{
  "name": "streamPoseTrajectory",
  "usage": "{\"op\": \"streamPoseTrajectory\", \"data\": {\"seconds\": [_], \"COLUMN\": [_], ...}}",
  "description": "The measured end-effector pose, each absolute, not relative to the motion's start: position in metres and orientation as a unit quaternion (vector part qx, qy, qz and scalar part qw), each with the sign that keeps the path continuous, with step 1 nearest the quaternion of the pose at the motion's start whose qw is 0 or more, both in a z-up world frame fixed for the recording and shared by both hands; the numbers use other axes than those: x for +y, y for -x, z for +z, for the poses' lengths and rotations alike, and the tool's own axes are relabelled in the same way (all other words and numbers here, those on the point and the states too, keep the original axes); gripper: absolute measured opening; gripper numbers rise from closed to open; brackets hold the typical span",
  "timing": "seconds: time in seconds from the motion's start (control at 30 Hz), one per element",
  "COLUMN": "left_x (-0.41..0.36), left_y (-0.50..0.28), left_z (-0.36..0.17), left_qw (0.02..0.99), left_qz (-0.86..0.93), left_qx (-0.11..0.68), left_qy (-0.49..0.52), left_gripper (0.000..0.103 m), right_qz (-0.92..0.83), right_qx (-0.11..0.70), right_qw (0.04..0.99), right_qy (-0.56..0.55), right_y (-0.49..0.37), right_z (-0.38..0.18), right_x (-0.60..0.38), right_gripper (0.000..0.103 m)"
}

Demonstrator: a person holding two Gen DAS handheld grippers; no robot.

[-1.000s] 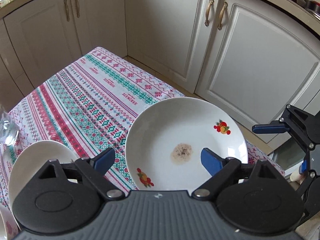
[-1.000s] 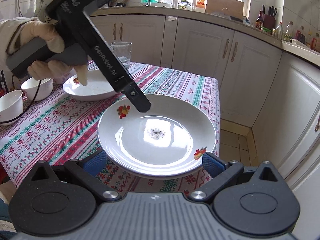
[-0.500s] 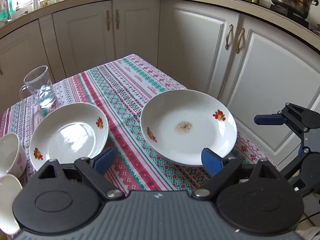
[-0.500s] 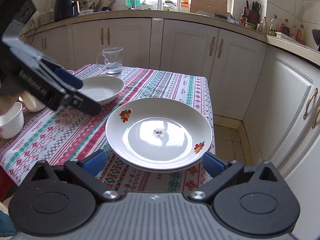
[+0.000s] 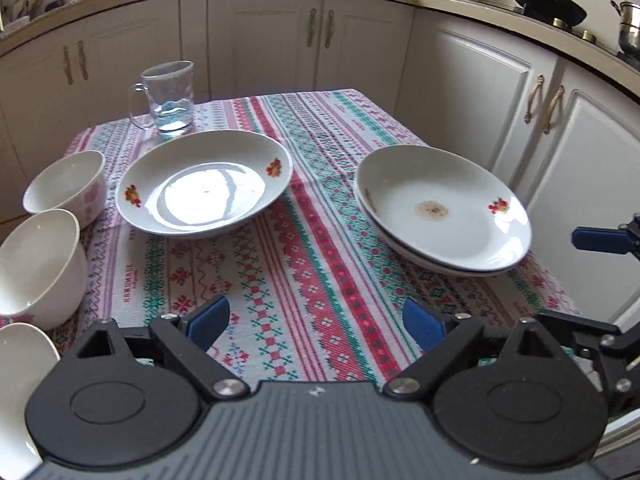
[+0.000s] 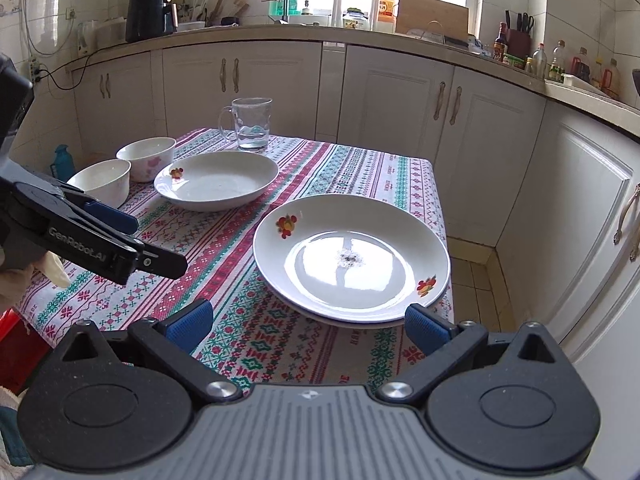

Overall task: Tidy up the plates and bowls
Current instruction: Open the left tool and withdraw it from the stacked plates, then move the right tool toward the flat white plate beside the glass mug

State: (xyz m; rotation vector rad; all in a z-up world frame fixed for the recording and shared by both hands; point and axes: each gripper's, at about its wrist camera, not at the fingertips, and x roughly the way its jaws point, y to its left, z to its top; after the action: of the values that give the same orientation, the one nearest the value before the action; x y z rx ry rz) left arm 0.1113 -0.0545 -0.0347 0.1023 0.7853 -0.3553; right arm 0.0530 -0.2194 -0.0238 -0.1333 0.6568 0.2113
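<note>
Currently both grippers hover over the near edge of the table, neither holding anything. Left gripper: jaws apart, only tablecloth between the blue pads. Right gripper: jaws apart too, nothing between them, near rim of the plate stack just ahead of the right pad but not touching it.

Plate stack: two white plates nested, sitting at the table's right side close to the corner, its edge reaching about to the table edge. Top plate has fruit decals on the rim and a small brownish stain at the centre. In the left wrist view the same stack is ahead and to the right of the left gripper, well clear of it.

Single plate: alone, further back and left on the table, same decal pattern, empty.

Mug: clear glass, a little water in it, just behind the single plate.

Bowls: three white ones down the left edge, back bowl, middle bowl, and a partial third cut off by the frame. Back and middle bowls are just beside each other; contact cannot be told.
</note>
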Motion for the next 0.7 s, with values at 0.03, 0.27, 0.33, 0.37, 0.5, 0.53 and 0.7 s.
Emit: {"op": "streamPoseTrajectory", "data": {"seconds": [0.03,0.27,0.33,0.37,0.5,0.53,0.7], "left_x": [-0.055,-0.055,-0.054,-0.053,-0.050,-0.049,-0.044], "left_y": [-0.112,-0.131,-0.140,-0.145,-0.165,-0.169,-0.189], "left_z": [-0.038,-0.055,-0.059,-0.060,-0.068,-0.070,-0.079], "left_qw": [0.912,0.923,0.924,0.924,0.924,0.923,0.922], "left_qz": [-0.155,-0.081,-0.070,-0.067,-0.057,-0.054,-0.048], "left_qx": [0.375,0.370,0.370,0.371,0.376,0.378,0.385], "left_qy": [-0.057,-0.072,-0.070,-0.065,-0.046,-0.044,-0.022], "left_gripper": [0.093,0.094,0.094,0.094,0.094,0.094,0.094], "right_qz": [0.105,0.120,0.127,0.132,0.153,0.156,0.178], "right_qx": [0.323,0.338,0.346,0.349,0.358,0.360,0.363], "right_qw": [0.938,0.929,0.925,0.923,0.914,0.913,0.907], "right_qy": [0.067,0.086,0.094,0.098,0.111,0.115,0.120], "right_y": [-0.053,-0.065,-0.071,-0.075,-0.094,-0.099,-0.124], "right_z": [-0.024,-0.023,-0.022,-0.021,-0.016,-0.014,-0.006], "right_x": [-0.218,-0.216,-0.215,-0.216,-0.216,-0.216,-0.216], "right_gripper": [0.103,0.103,0.103,0.103,0.103,0.103,0.103]}}
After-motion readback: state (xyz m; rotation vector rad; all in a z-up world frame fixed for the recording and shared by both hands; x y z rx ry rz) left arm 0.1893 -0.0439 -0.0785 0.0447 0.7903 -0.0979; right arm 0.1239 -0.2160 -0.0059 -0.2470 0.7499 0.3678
